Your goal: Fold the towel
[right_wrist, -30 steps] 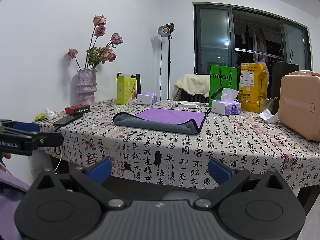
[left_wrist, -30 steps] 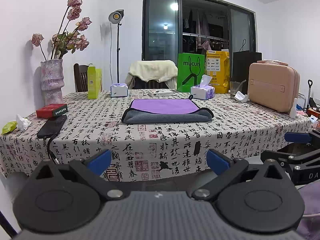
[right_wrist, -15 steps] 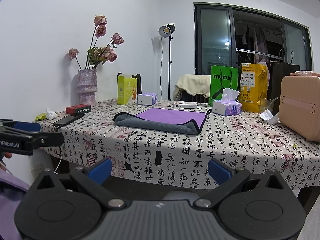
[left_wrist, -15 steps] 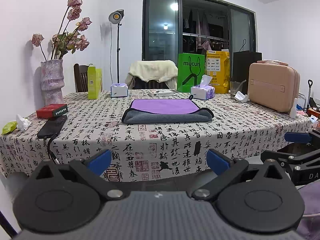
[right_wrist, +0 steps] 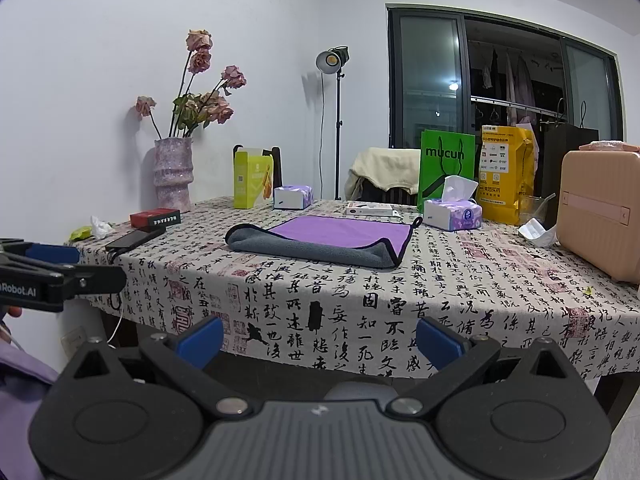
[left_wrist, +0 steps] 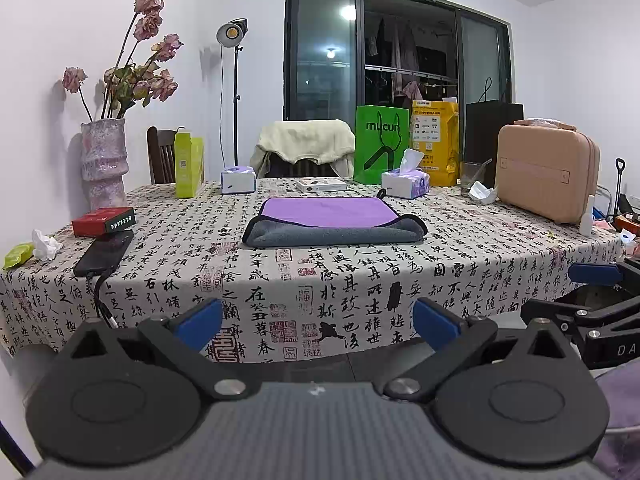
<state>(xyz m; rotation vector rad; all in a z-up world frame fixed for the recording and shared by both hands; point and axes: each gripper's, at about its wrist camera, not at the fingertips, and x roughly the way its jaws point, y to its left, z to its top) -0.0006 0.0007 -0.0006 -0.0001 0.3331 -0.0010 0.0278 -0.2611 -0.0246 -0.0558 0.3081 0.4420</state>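
A towel (left_wrist: 332, 222), purple on top with a grey underside and black trim, lies folded on the middle of the table; it also shows in the right wrist view (right_wrist: 328, 240). My left gripper (left_wrist: 316, 320) is open and empty, held in front of and below the table's near edge, well short of the towel. My right gripper (right_wrist: 318, 334) is open and empty, also off the table's front edge. Each gripper shows at the edge of the other's view.
The calligraphy-print tablecloth (left_wrist: 360, 276) carries a vase of dried roses (left_wrist: 104, 160), a red box (left_wrist: 103, 221), a phone (left_wrist: 105, 252), tissue boxes (left_wrist: 405, 182), a green bag (left_wrist: 382, 144) and a pink case (left_wrist: 546, 176). A chair stands behind.
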